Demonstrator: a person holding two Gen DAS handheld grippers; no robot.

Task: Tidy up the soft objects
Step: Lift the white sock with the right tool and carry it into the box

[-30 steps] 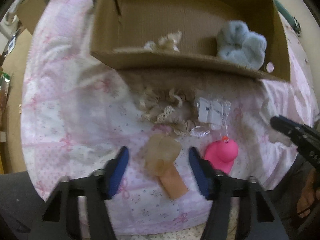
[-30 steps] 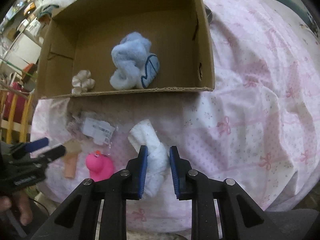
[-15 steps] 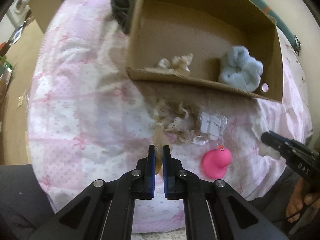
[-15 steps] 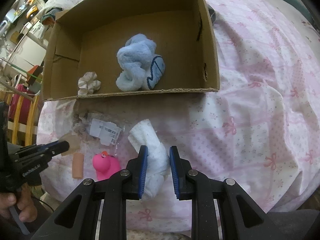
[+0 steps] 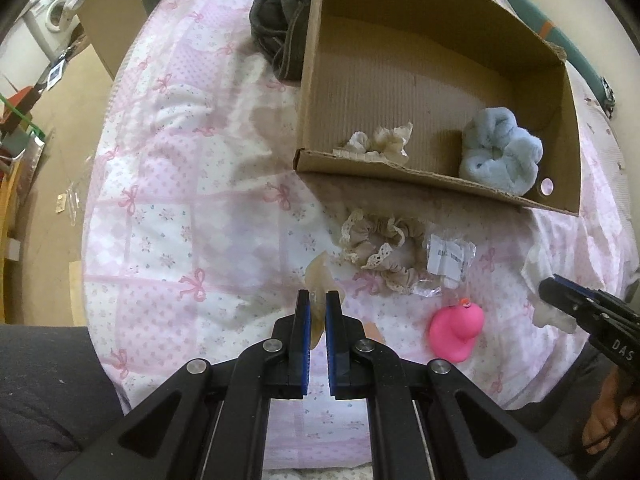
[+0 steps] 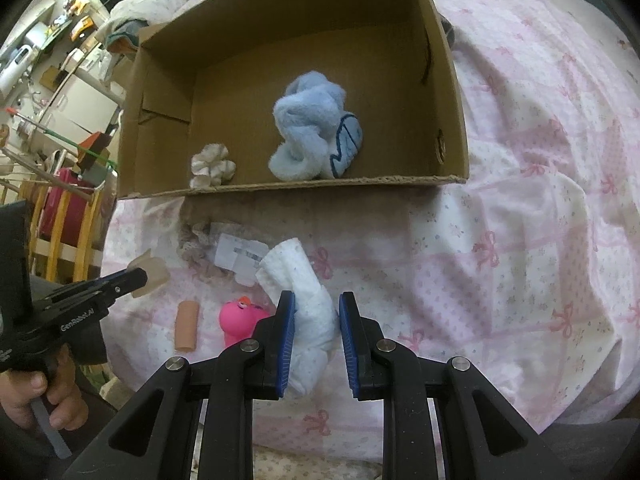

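My left gripper (image 5: 317, 298) is shut on a thin tan soft piece (image 5: 318, 280), held above the pink bedspread; it also shows in the right wrist view (image 6: 150, 274). My right gripper (image 6: 316, 304) is shut on a white rolled cloth (image 6: 308, 292), lifted slightly. A cardboard box (image 6: 448, 92) lies beyond and holds a light blue fluffy cloth (image 6: 308, 128) and a cream scrunchie (image 6: 212, 164). A beige lace scrunchie (image 5: 380, 248), a clear packet with a label (image 5: 448, 260), a pink rubber duck (image 5: 456, 328) and a tan cylinder (image 6: 187, 326) lie on the bedspread.
A dark bundled garment (image 5: 280, 32) lies left of the box. The bed edge drops to a brown floor (image 5: 44, 128) at left, with clutter and a washing machine (image 5: 52, 12) beyond. A teal strip (image 5: 576, 56) runs behind the box.
My left gripper closed on the tan piece and lifted it, pulling back and left. My right gripper stayed shut on the white cloth and rose a little.
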